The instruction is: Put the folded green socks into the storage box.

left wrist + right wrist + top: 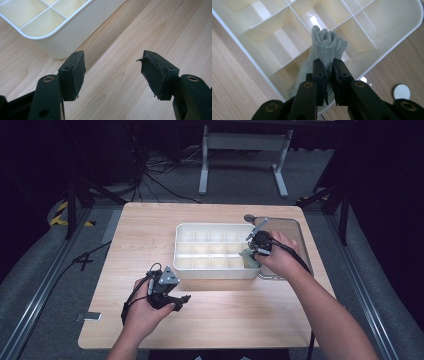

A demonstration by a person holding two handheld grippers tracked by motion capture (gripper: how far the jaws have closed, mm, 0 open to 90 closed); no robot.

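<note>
A white box point(215, 272) divided into several compartments stands in the middle of the wooden table. My right gripper point(253, 254) is over the box's near right corner, shut on a rolled grey sock point(326, 42). In the right gripper view the jaws point(329, 65) pinch the sock's middle, and its roll stands above a compartment beside the box wall point(397, 42). My left gripper point(182, 301) rests low over the table in front of the box's near left part. Its jaws point(112, 66) stand open with only bare wood between them, the box corner point(75, 27) just beyond.
A clear flat tray point(295, 232) lies right of the box, partly under my right hand. A small round disc point(248, 218) sits at the box's far right corner and appears as a white disc point(401, 91) on the wood. Table edges run close on all sides.
</note>
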